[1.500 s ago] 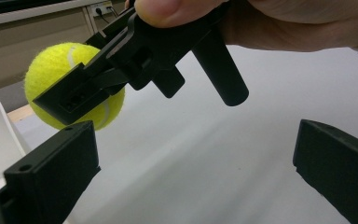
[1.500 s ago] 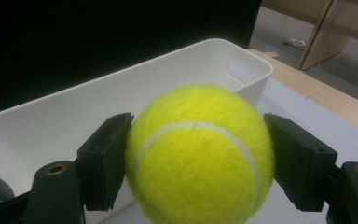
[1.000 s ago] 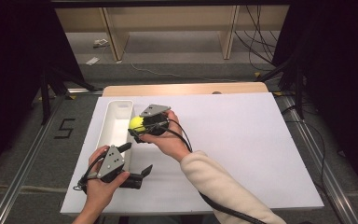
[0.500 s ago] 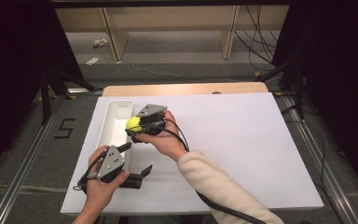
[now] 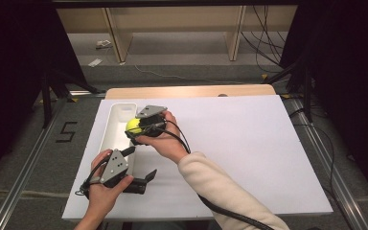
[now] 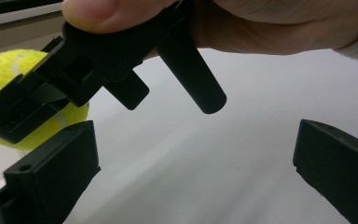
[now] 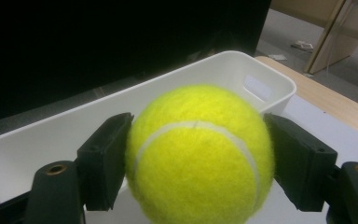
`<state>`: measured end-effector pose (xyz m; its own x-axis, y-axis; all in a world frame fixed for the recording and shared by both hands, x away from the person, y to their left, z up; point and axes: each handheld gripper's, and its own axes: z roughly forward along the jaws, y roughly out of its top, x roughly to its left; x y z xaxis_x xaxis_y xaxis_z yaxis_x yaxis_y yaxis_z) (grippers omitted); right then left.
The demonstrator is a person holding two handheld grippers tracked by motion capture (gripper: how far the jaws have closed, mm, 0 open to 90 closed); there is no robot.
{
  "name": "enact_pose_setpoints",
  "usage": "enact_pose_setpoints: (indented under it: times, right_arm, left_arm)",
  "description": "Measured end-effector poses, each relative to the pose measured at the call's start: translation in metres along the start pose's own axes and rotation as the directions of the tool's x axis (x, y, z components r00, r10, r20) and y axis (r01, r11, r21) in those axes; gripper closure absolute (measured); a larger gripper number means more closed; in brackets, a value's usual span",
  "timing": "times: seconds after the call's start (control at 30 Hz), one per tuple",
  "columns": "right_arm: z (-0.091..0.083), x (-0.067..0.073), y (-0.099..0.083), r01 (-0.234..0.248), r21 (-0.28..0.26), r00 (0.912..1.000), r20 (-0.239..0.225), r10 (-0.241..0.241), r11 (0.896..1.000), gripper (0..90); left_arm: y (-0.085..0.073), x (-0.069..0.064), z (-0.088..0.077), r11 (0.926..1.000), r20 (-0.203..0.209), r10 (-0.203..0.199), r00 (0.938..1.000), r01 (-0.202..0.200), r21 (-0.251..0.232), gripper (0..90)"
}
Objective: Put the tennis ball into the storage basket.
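Left gripper [image 5: 141,165] sits nearest, low on the white table [image 5: 249,158] by the bin's near end, jaws wide apart and holding nothing. Further back, right gripper [image 5: 133,129] has its jaws clamped on a yellow tennis ball [image 5: 134,126], held over the long white plastic bin [image 5: 120,115]. Can't tell what's inside the bin.

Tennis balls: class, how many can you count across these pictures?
1. The tennis ball is clamped in the right tool, held over the white tray. Part of the tray's floor is hidden, so another could lie there.
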<state>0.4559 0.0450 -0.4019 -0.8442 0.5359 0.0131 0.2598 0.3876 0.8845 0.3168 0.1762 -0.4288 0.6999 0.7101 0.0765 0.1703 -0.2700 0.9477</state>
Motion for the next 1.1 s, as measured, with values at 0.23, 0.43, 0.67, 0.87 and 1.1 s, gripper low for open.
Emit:
enact_pose_setpoints:
  times: [0.23, 0.43, 0.67, 0.87, 1.1]
  right_arm:
    - [0.004, 0.000, -0.001, -0.004, 0.001, 1.0000, -0.003, 0.004, 1.000, 27.4]
    - [0.007, 0.000, -0.002, -0.008, 0.003, 1.0000, -0.003, 0.008, 1.000, 27.4]
    - [0.006, 0.001, 0.000, -0.009, 0.004, 0.9999, -0.005, 0.009, 1.000, 27.4]
    - [0.008, 0.001, 0.001, -0.009, 0.002, 0.9999, -0.007, 0.009, 1.000, 27.4]
    - [0.011, 0.003, 0.002, -0.007, 0.004, 0.9999, -0.011, 0.007, 1.000, 27.4]
  left_arm:
    - [0.000, 0.000, 0.000, 1.0000, -0.001, -0.001, 1.0000, 0.001, 0.002, 0.0]
    - [0.000, 0.000, 0.000, 1.0000, 0.000, -0.001, 1.0000, 0.001, 0.003, 0.0]
    - [0.000, 0.000, 0.001, 1.0000, 0.000, -0.001, 1.0000, 0.001, 0.003, 0.0]
    - [0.000, 0.000, 0.000, 1.0000, -0.001, -0.001, 1.0000, 0.001, 0.003, 0.0]
    - [0.000, 0.000, 0.000, 1.0000, 0.000, 0.000, 1.0000, 0.000, 0.003, 0.0]
